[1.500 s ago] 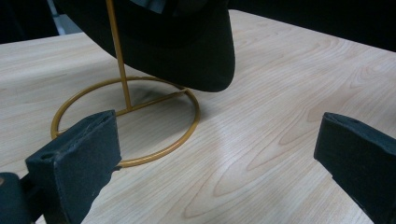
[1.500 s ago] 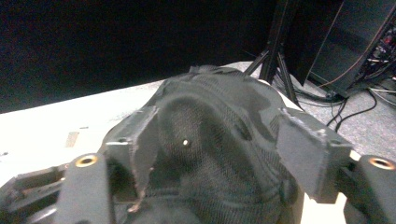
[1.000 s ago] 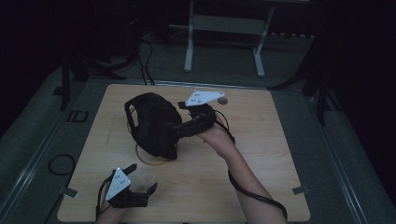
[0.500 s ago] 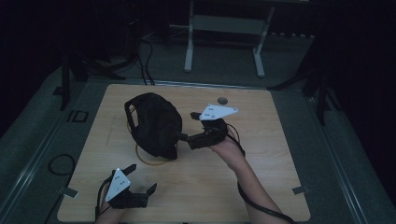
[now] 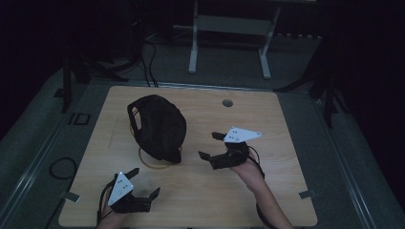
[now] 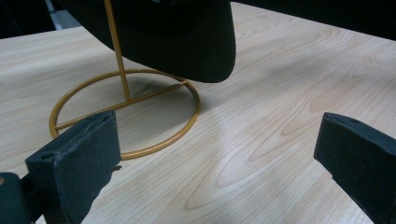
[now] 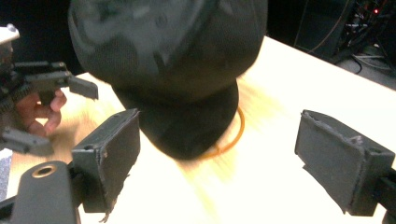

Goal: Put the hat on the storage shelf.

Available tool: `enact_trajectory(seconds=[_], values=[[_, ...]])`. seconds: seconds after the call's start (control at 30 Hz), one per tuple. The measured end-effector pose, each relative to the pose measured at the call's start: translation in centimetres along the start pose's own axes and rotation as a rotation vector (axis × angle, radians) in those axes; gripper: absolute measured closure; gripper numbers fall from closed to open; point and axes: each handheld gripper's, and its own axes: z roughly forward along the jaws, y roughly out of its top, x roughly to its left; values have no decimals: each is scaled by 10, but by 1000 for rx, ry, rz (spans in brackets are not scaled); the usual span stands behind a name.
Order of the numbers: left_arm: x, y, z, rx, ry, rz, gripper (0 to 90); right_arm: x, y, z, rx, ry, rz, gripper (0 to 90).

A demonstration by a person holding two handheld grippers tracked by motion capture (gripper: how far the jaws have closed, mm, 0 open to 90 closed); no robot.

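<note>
A black cap (image 5: 157,126) sits on a gold wire stand (image 5: 154,165) left of the table's middle. My right gripper (image 5: 209,145) is to the cap's right, apart from it, open and holding nothing. In the right gripper view the cap (image 7: 177,60) looms ahead of the spread jaws, with the stand's ring (image 7: 236,133) under it. Near the front left edge my left gripper (image 5: 144,181) stands open and points at the stand. The left gripper view shows the ring (image 6: 187,121) and the cap's lower edge (image 6: 187,37) just beyond the jaws.
The light wooden table (image 5: 286,143) has a small round hole (image 5: 227,102) near its back edge. A white metal frame (image 5: 229,43) stands on the floor behind the table. Cables (image 5: 148,52) lie at the back left.
My right gripper has drawn back from the cap's side, moving right and toward the front of the table. The left gripper has stayed in place.
</note>
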Motion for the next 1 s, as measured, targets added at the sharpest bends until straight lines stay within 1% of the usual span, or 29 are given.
enact_trajectory(seconds=[0.1,0.23,0.3,0.47,0.5,0.57,0.7,0.77,0.8,0.87,0.93,1.0], values=[[-1,0,1,2,-5,1,9,1,-12,-4,7,-6,-9,139],[-1,-1,0,2,-8,0,9,2,-28,-9,8,26,-12,140],[-1,-1,1,2,-11,-3,9,4,-37,-11,25,35,-17,140],[0,-1,1,8,-8,-3,9,4,-57,-15,48,27,1,141],[0,-2,1,11,-14,-3,9,4,-62,-16,53,23,6,141],[0,-2,2,15,-13,-1,9,4,-65,-16,54,22,8,141],[-1,-3,3,21,-21,-4,9,2,-82,-20,73,15,17,143],[-1,-3,3,24,-25,0,9,1,-84,-21,80,17,19,143],[-1,-3,3,25,-24,-3,9,1,-88,-23,83,21,31,144],[-1,-3,4,26,-26,-6,9,1,-91,-26,87,24,36,145],[-1,-4,4,32,-27,-4,9,1,-96,-28,95,20,32,145],[-1,-4,5,41,-28,-3,9,0,-99,-31,99,19,45,146]])
